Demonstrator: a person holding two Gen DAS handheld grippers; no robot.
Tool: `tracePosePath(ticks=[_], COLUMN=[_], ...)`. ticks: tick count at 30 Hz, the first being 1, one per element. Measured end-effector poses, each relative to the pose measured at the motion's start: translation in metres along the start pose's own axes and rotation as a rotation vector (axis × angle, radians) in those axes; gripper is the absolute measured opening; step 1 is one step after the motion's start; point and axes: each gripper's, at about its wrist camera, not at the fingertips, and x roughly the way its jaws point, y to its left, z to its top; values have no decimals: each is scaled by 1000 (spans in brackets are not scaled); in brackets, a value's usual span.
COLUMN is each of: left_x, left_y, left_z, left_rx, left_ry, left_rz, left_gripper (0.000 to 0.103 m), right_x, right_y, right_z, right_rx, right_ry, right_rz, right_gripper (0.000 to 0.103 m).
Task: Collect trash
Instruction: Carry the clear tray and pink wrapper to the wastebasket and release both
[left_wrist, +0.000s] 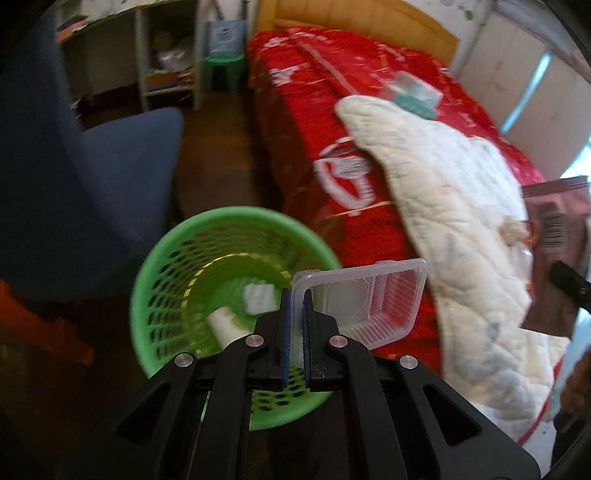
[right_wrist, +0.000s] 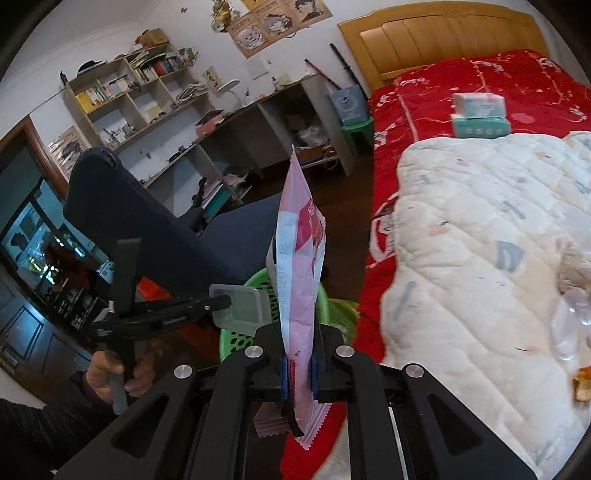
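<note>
My left gripper (left_wrist: 295, 306) is shut on the rim of a clear plastic tray (left_wrist: 362, 302) and holds it over the near edge of a green mesh bin (left_wrist: 166, 258) on the floor beside the bed. White scraps (left_wrist: 258, 299) lie in the bin's bottom. My right gripper (right_wrist: 298, 363) is shut on a pink and white snack wrapper (right_wrist: 301, 258) that stands upright between the fingers. In the right wrist view the left gripper (right_wrist: 221, 302) with the tray (right_wrist: 240, 310) is above the bin (right_wrist: 255, 280). The wrapper also shows at the right edge of the left wrist view (left_wrist: 554, 236).
A bed with a red cover (right_wrist: 480, 74) and a white quilt (right_wrist: 480, 240) fills the right side; a tissue box (right_wrist: 480, 114) sits on it. A blue chair (left_wrist: 110, 166) stands left of the bin. A desk and shelves (right_wrist: 147, 103) line the far wall.
</note>
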Motion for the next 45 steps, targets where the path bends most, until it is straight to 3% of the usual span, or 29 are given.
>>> tracePosePath(ticks=[9,14,21,26,30,33,36,40,45], left_x=[18,23,17,8,2,-1,-3,-7,-9], left_y=[35,49,60,65,69,71,72,71,64], left_z=[-4,-8,-12,-11,-9,-9,-9,-7,-6], left_rx=[-68,-104,-132,-146,-153,-162,-164,-166,-155], left_ry=[48,63,52,34,17,13,8,-1,-6], left_rz=[56,66,63,67,61,53,53,47,41], left_gripper=[7,25,28,43,43,43,45,48,49], right_x=[39,57,82,102,114,121,125,128,120], right_y=[24,34,48,54,59,62,63,64,62], right_z=[4,3,3,-1,-4,-7,-8,-11,-14], right_rx=[4,-4,-8,1,-4,6,17,13,18], right_ry=[42,70,106,140,159,170,172,184,171], right_rz=[54,82,107,110,104,104,102,99,89], right_gripper=[9,11,12,16,18,28,47,57,57])
